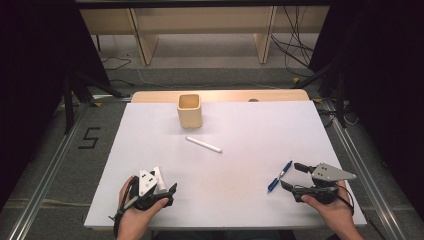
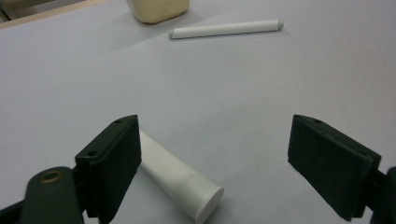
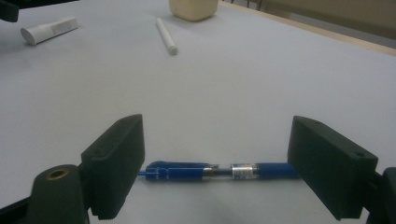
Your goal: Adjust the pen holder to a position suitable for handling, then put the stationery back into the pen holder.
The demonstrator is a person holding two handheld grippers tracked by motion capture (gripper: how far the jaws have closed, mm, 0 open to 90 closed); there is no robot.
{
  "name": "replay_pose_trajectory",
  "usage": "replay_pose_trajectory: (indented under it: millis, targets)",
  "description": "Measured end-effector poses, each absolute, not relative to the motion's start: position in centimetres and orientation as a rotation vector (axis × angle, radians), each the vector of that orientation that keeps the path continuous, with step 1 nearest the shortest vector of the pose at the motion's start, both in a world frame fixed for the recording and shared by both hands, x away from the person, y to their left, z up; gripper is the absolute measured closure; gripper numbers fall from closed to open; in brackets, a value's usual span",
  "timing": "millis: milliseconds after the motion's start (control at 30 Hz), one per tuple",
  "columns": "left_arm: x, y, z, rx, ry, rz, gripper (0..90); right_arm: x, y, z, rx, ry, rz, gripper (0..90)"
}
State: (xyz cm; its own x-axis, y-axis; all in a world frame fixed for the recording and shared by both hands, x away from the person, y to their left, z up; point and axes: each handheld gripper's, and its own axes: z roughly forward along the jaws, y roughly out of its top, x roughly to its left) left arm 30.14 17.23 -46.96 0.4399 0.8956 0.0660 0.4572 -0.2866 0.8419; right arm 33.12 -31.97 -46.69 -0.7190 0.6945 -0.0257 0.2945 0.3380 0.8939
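Left gripper [image 2: 215, 163] spread wide beside a white tube [image 2: 180, 179] on the counter [image 2: 280, 84]. Right gripper [image 3: 215, 163] equally spread, straddling a blue pen [image 3: 219, 171]. From above only, open top of beige cup [image 1: 189, 102].

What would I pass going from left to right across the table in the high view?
Left gripper with a white tube by its jaws → wooden cup → white pen → blue pen → right gripper.
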Motion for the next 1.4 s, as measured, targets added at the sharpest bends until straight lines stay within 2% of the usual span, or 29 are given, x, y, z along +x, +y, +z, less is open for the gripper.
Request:
replay_pose_trajectory:
  millis: [400, 767, 1000, 1400]
  targets:
    - [30.2, 17.2, -47.1, 1.903, 1.144, 0.693, 16.7, 33.3, -31.7, -46.6, 0.865, 2.198, 1.363, 21.1]
    - [30.1, 16.8, -47.1, 1.908, 1.141, 0.686, 16.6, 34.3, -29.4, -46.0, 0.808, 2.217, 1.407, 30.3]
    - [30.1, 16.7, -47.3, 1.918, 1.136, 0.681, 16.7, 36.9, -25.5, -45.0, 0.775, 2.241, 1.409, 36.4]
    - [29.9, 16.8, -47.3, 1.918, 1.137, 0.682, 16.7, 42.7, -17.0, -45.7, 0.724, 2.378, 1.341, 42.9]
